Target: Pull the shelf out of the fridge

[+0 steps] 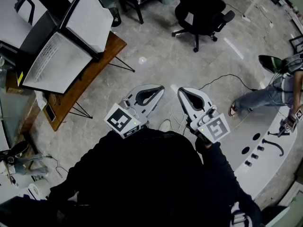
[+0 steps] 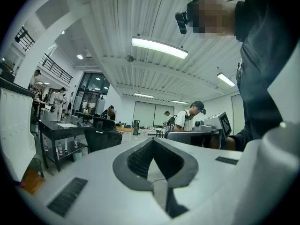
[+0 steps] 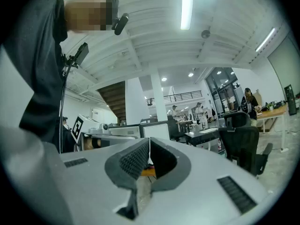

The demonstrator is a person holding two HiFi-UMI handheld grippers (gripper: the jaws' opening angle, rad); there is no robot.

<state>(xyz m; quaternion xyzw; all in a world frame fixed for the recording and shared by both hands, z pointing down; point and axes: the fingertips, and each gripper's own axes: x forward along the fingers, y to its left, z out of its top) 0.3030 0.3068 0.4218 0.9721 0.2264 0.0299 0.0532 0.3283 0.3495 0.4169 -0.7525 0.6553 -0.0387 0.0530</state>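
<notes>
Both grippers are held side by side in front of the person's dark torso, above the grey floor. My left gripper (image 1: 161, 87) is shut, its tips meeting with nothing between them, as the left gripper view also shows for the left gripper (image 2: 152, 140). My right gripper (image 1: 180, 90) is shut and empty too, and the right gripper (image 3: 149, 138) looks out at the room. A black-framed white cabinet (image 1: 57, 56) with an open door, perhaps the fridge, stands on a wooden table (image 1: 94, 72) at the upper left, well away from both grippers. I can pick out no shelf.
A black office chair (image 1: 201, 8) stands at the top middle. A person (image 1: 277, 86) stands at the right by a curved white counter (image 1: 267, 148). A thin cable (image 1: 222, 78) trails over the floor ahead of the grippers. People and desks fill the room's background.
</notes>
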